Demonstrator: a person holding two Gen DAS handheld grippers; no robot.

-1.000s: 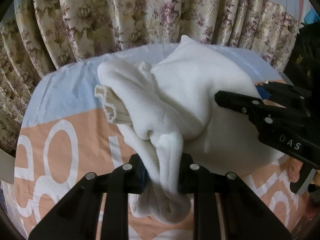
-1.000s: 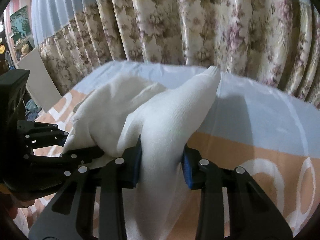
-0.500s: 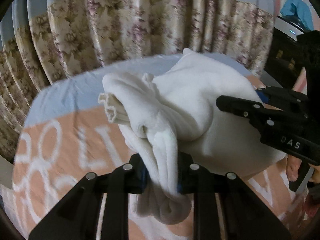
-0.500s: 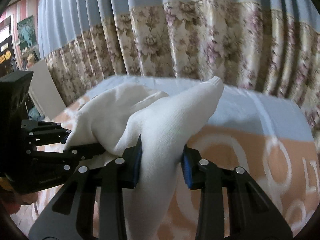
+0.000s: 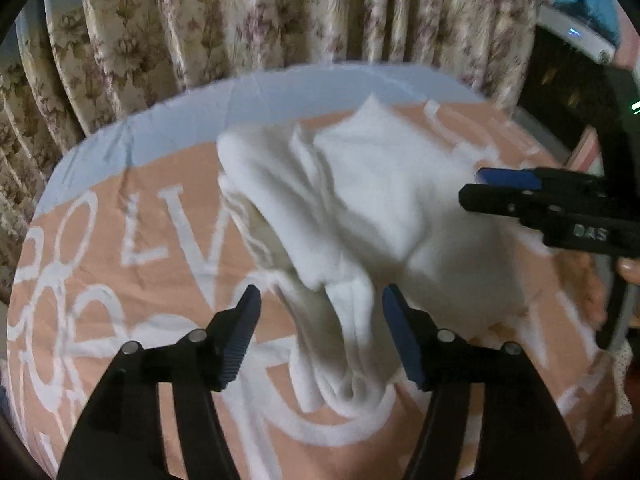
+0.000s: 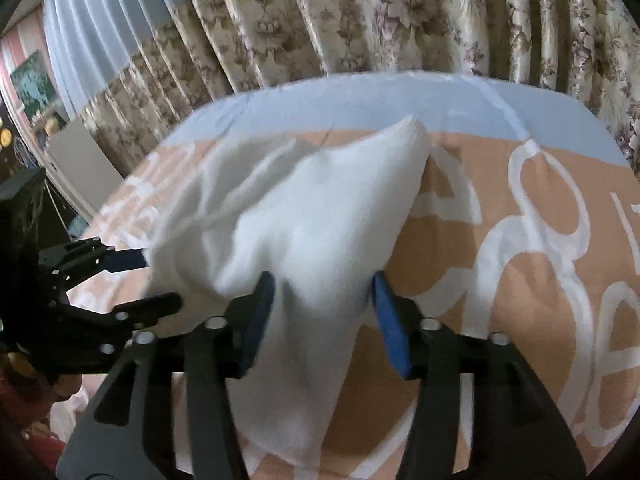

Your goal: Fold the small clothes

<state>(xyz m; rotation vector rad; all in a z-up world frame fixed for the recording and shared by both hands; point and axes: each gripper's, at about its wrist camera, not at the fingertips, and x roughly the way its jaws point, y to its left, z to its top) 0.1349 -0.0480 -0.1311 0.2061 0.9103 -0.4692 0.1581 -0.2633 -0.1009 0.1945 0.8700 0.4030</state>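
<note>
Lying crumpled on the peach-and-blue printed bedspread point(image 5: 120, 248), the white knit garment point(image 5: 360, 208) ran lengthwise away from both claws toward the floral curtains point(image 6: 360, 20). The left gripper point(image 5: 316, 316) stood spread, a bunched fold rising between its pads without touching either. The right gripper point(image 6: 322, 302) was likewise spread around the garment's near end, its left pad brushing cloth. Each sat equally close to its own fold. No containers were in sight.
</note>
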